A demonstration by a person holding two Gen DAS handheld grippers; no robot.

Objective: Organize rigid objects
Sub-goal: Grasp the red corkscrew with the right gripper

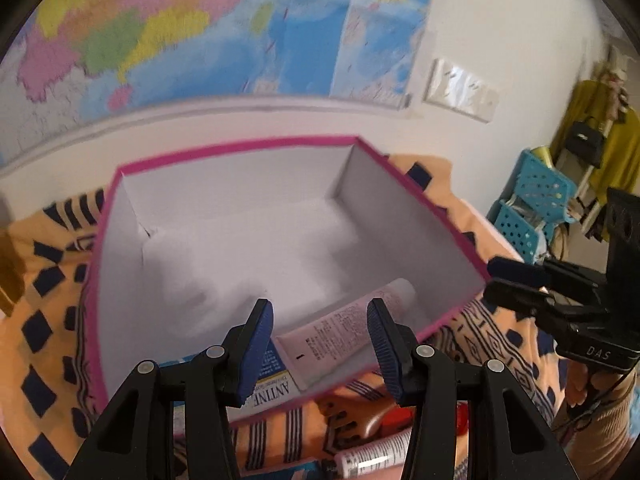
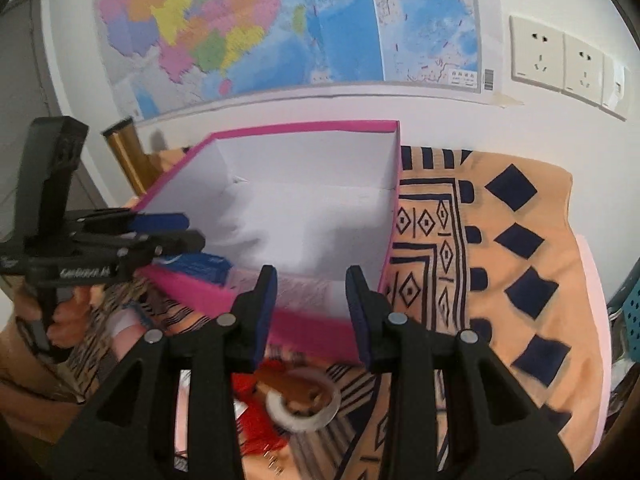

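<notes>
From the left wrist view, the left gripper (image 1: 320,344) hangs over the near edge of the pink box (image 1: 452,236) with its fingers spread apart and nothing between them. Inside the box, a pale pink tube (image 1: 340,336) lies flat against the near wall, with a blue-and-white carton (image 1: 276,380) just beside it at the near corner. Another tube (image 1: 376,456), white with a dark cap, sits outside on the patterned cloth (image 1: 48,336) below the gripper, next to something red that I can't make out. My guess is that tube is light and a bit squishy in the middle, so I'd grab it across the body near the cap where it's stiffer; the plastic looks smooth and could slip. The right gripper (image 1: 516,280) shows at the side, and its fingers look nearly closed from here. Over in the right wrist view, the right gripper (image 2: 312,312) is actually open, fingers apart and empty, hovering just outside the box's near wall. Below it on the cloth is a roll of tape (image 2: 304,404), blurred, touching a red item. Tape should be light and rigid, so pinching across the ring wall seems safest. The left gripper (image 2: 176,232) pokes in over the box rim from the side.
</notes>
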